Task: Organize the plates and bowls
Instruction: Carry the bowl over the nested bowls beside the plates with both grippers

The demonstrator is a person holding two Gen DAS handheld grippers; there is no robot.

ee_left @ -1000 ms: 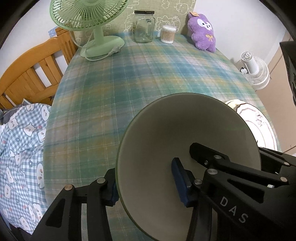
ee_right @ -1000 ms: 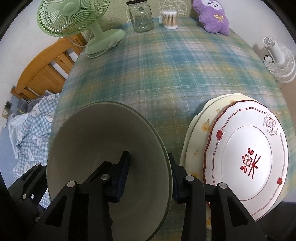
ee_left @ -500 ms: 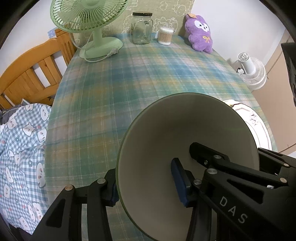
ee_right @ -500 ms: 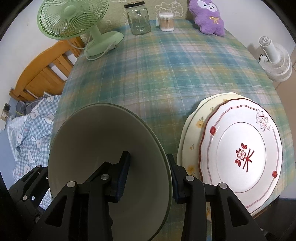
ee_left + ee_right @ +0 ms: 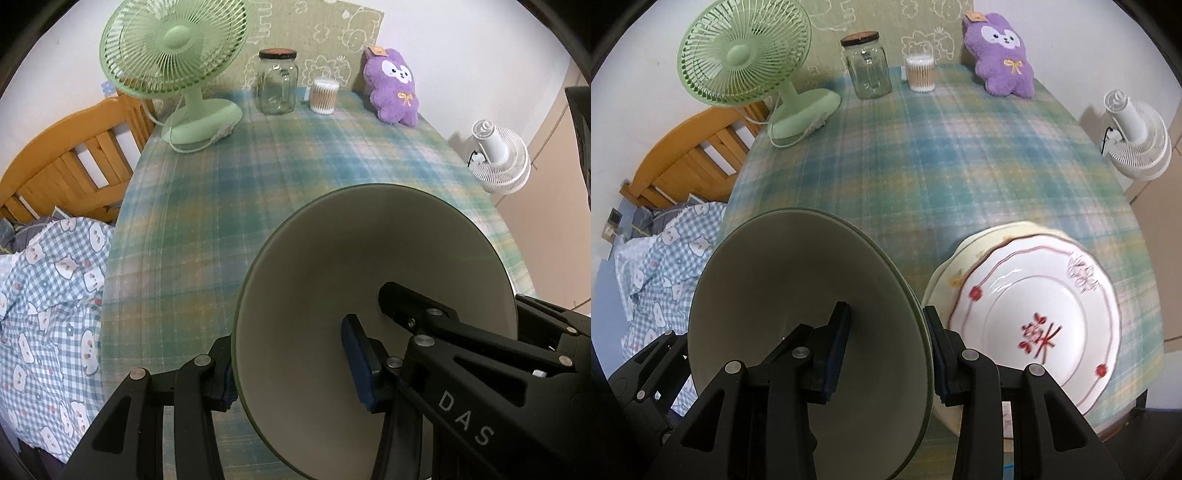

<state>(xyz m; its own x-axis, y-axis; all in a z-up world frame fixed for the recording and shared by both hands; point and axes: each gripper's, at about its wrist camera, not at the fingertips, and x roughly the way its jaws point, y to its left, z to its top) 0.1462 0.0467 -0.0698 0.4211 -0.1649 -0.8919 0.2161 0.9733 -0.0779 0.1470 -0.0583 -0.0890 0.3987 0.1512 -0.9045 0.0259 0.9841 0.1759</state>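
The big round grey-green bowl (image 5: 373,295) is up in the air over the near edge of the table, tipped on its side so its open mouth faces the cameras. Both tongs hold it by the rim. The left black gripper (image 5: 291,369) pinches the bowl's left rim, with one blue pad (image 5: 356,363) inside the bowl and the other finger outside. The right black gripper (image 5: 886,347) pinches the bowl's right rim (image 5: 812,325) the same way, one pad (image 5: 836,349) inside and one outside.

Just to the right of the bowl, at the near right corner of the table, lies a white plate with red flowers and a red rim line (image 5: 1041,325). It sits on top of a cream plate with a small yellow flower (image 5: 945,273), and they look a bit blurry. The plates hang a little over the table's near edge.

The table has a blue-green checked cloth (image 5: 960,158). Along its far edge stand a light green desk fan (image 5: 177,62) at the left corner, a clear glass jar with a dark lid (image 5: 277,83), a small clear tub of cotton swabs (image 5: 324,96), and a purple plush bunny (image 5: 393,90) toward the right corner.

Past the left edge are a wooden bed frame (image 5: 70,162) and a blue checked blanket with little bears (image 5: 48,306). Past the right edge stands a white fan (image 5: 498,158).
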